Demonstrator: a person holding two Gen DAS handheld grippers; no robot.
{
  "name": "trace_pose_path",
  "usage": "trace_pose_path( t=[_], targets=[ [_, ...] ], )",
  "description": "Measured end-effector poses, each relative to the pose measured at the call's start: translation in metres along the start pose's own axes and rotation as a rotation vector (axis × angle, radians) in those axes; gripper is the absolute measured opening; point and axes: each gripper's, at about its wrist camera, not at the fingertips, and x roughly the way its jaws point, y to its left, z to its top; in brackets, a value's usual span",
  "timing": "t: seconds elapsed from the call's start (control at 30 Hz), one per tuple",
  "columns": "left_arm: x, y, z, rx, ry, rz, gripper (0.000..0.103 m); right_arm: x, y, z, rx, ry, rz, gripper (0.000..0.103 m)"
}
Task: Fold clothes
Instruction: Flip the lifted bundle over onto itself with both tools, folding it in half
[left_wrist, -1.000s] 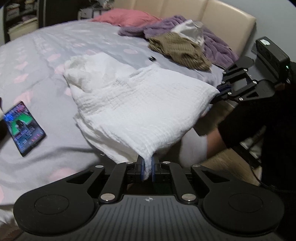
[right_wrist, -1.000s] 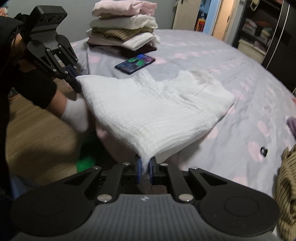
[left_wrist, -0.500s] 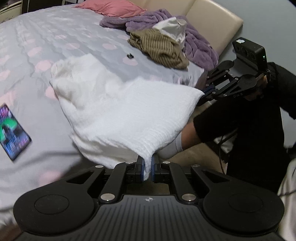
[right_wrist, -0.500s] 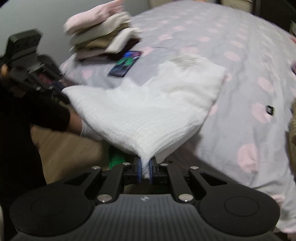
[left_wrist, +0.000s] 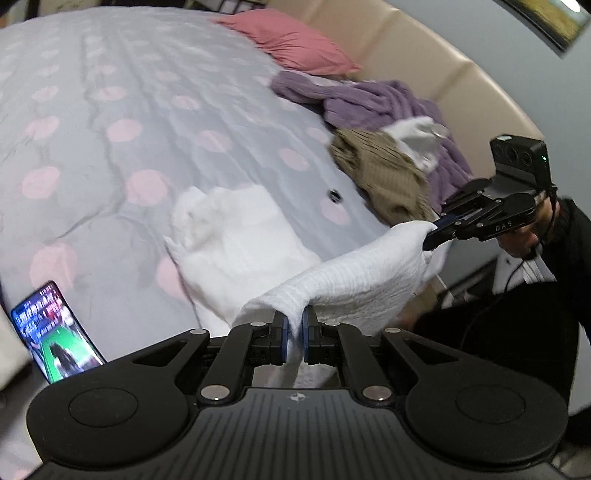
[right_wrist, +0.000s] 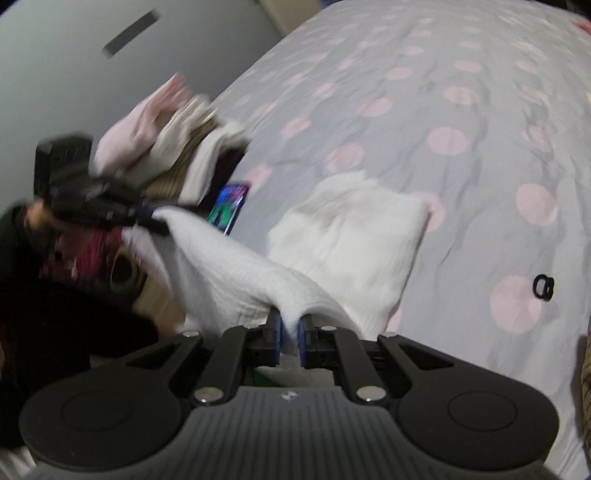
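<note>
A white textured garment (left_wrist: 240, 243) (right_wrist: 351, 236) lies partly on the grey bed with pink dots, its near edge lifted. My left gripper (left_wrist: 294, 332) is shut on one corner of that edge. My right gripper (right_wrist: 290, 336) is shut on the other corner; it also shows at the right of the left wrist view (left_wrist: 430, 234). The left gripper (right_wrist: 162, 225) appears at the left of the right wrist view. Between the two grippers the raised cloth hangs in a band above the part resting on the bed.
A lit phone (left_wrist: 55, 328) (right_wrist: 229, 208) lies on the bed near a stack of folded clothes (right_wrist: 173, 158). Unfolded purple (left_wrist: 369, 103) and olive (left_wrist: 380, 173) garments and a pink pillow (left_wrist: 295, 40) sit by the headboard. A small black ring (right_wrist: 543, 286) lies on the bedding. The person stands beside the bed.
Both grippers have risen and swung over the bed, carrying the garment's near edge up and toward its far part. Both wrists rolled, and the stretched cloth now sags between them.
</note>
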Motion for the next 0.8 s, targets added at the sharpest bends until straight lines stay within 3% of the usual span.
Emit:
trace_pose_path(
  t=[0.17,0.33,0.6,0.73,0.8],
  targets=[
    [0.016,0.025,0.035,-0.079,-0.032,0.028,0.005,0.008,-0.033,0.037,0.106,-0.055,-0.021,0.011],
    [0.04,0.053,0.061,-0.194,-0.061,0.115,0.006,0.021,-0.058,0.065,0.24,-0.129,-0.084,0.011],
    [0.089,0.068,0.082,-0.215,-0.031,0.312,0.006,0.068,-0.07,0.094,0.266,-0.139,-0.268,0.011],
    [0.096,0.076,0.091,-0.246,-0.084,0.391,0.006,0.081,-0.073,0.104,0.259,-0.193,-0.338,0.011],
    [0.101,0.08,0.091,-0.273,-0.089,0.413,0.007,0.094,-0.077,0.104,0.27,-0.177,-0.38,0.013]
  ],
)
